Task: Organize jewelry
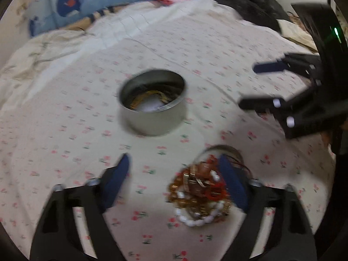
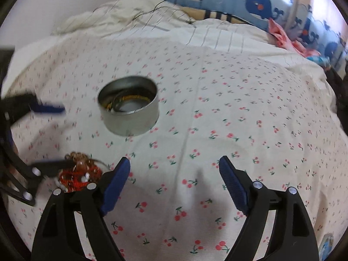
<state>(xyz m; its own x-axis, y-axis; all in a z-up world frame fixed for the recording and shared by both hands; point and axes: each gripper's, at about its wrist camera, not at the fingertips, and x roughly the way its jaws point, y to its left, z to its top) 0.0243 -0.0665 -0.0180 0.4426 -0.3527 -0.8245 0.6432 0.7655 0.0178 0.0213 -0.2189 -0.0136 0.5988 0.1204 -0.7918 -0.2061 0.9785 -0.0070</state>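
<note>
Blue-padded black fingers of the left gripper [image 1: 174,174] stand partly apart over a tangled heap of amber, red and white bead jewelry [image 1: 200,195]. The heap lies against the inner face of the right-hand pad [image 1: 232,184], while the left-hand pad is well clear of it, so nothing is clamped; blur keeps me from telling whether the right-hand pad truly touches the beads. In the right wrist view the same heap [image 2: 80,174] sits under the left gripper's lower finger, just beside the right gripper's own left finger. The right gripper [image 2: 174,174] has its blue pads spread wide with only bedding between them.

Beyond both grippers stands a round, open silver metal tin [image 1: 152,117] holding a yellow-and-dark coil of jewelry, well apart from the bead heap. Everything rests on a cream bedsheet printed with small red cherries [image 2: 217,130]. At the far edge lies a blue whale-patterned pillow [image 2: 250,4].
</note>
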